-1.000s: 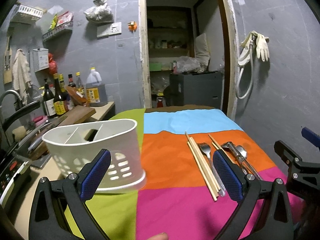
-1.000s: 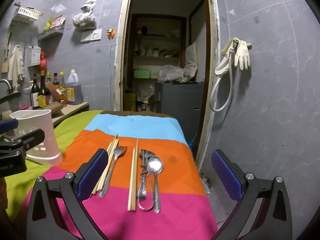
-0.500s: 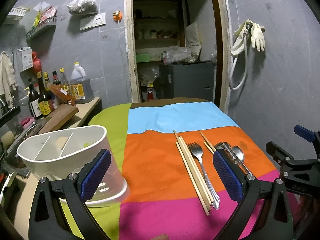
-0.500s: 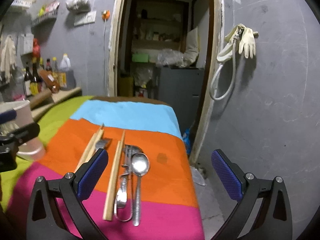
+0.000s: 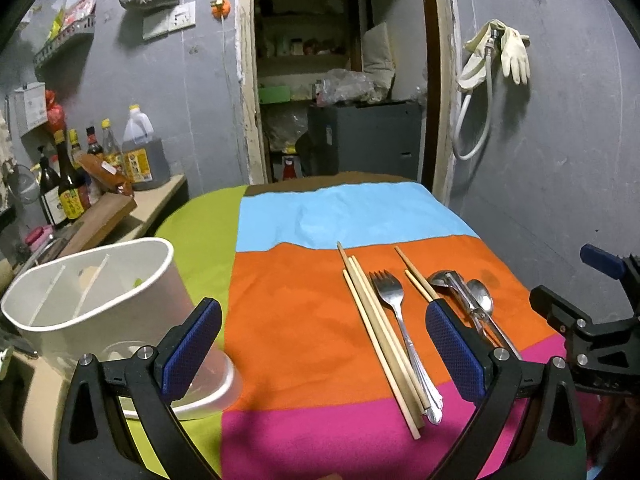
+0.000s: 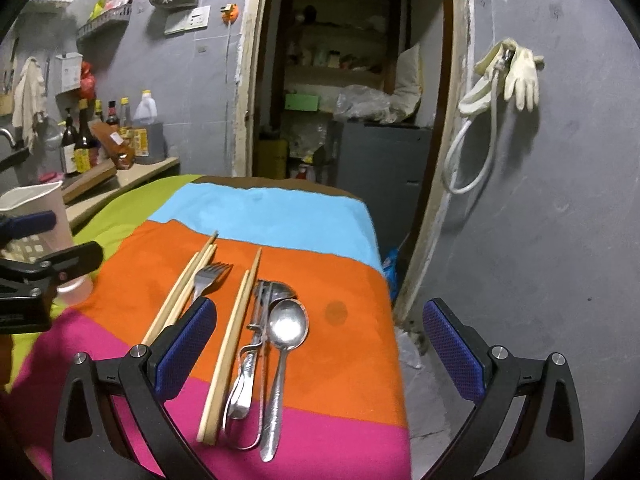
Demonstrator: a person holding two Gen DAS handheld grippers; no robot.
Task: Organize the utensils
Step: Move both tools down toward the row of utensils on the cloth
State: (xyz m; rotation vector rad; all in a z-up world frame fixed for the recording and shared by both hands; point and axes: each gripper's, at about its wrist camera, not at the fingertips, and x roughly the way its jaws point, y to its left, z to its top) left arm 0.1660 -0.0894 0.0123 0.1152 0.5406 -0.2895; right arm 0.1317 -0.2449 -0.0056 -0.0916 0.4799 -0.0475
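Where grey walls close, striped tablecloth

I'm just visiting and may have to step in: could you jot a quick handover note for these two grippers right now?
Left gripper: open, empty, beside the white utensil caddy.
Right gripper: open, empty, over the cutlery.
On the striped cloth: chopsticks, fork, spoon, more metal cutlery.
Done: nothing visibly in the caddy.
Left: move every utensil into its compartments.

The left gripper now sits farther right, its left finger overlapping the white caddy; utensils appear nearer.
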